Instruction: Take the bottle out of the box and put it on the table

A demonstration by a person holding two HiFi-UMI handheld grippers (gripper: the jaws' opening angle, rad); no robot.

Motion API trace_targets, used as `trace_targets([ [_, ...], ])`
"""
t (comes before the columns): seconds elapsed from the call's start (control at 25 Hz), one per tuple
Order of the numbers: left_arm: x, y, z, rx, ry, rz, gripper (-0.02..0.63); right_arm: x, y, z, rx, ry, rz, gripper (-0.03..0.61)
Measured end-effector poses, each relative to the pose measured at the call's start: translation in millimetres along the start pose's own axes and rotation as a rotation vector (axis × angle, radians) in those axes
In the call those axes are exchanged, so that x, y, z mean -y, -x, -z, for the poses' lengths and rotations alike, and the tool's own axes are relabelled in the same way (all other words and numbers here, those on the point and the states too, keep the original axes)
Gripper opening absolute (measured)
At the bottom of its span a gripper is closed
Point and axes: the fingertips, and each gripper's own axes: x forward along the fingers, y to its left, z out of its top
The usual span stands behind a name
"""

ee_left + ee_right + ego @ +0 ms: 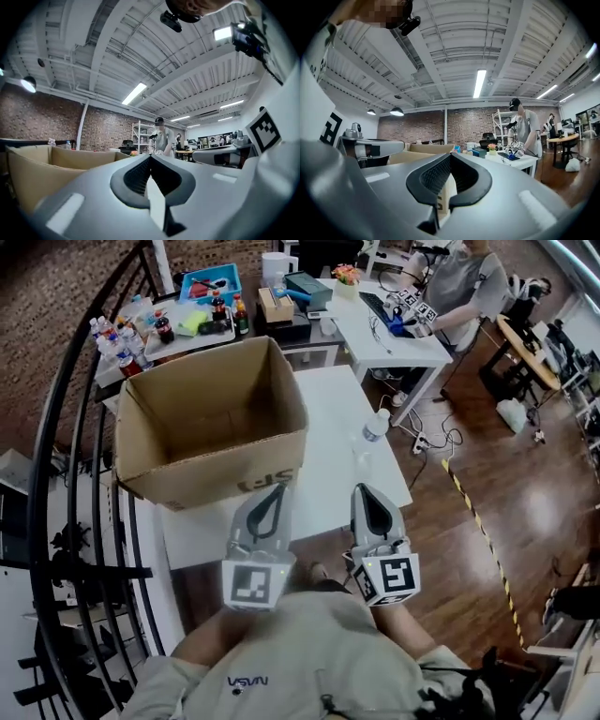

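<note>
Brown cardboard forms the box, which sits on the white table. It is open at the top, and nothing shows inside it. The clear bottle with the white cap is out of the box. It is on the table just beside the box's right side, near the table's edge, and it seems to stand up.

The left gripper and the right gripper hang side by side close to the person's body, at the near edge of the table. Each one points level. Both sets of jaws are pressed together with nothing between them.

So the job looks done, and the step now is likely just to rest. To do that well, the hands should keep away from the bottle, since a bump could tip it or push it off the edge. A knock on the box could shake the table too.
</note>
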Motion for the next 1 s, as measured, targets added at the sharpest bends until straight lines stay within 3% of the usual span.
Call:
trace_targets([
  [0.32,-45.3,69.4,4.8,-0.041,-0.025,-0.24,0.0,-41.3,11.8,4.3,-0.027,-0.017,-0.155,0.0],
  [0.68,-10.9,75.1,22.8,-0.077,-0.065,-0.303,0.0,-38.3,11.8,18.4,-0.058,-0.014,-0.275,0.0],
  [1.0,4.3,75.0,24.7,-0.081,-0.097,-0.347,0.0,-17.5,13.5,25.7,-0.064,-0.027,-0.292,0.0],
])
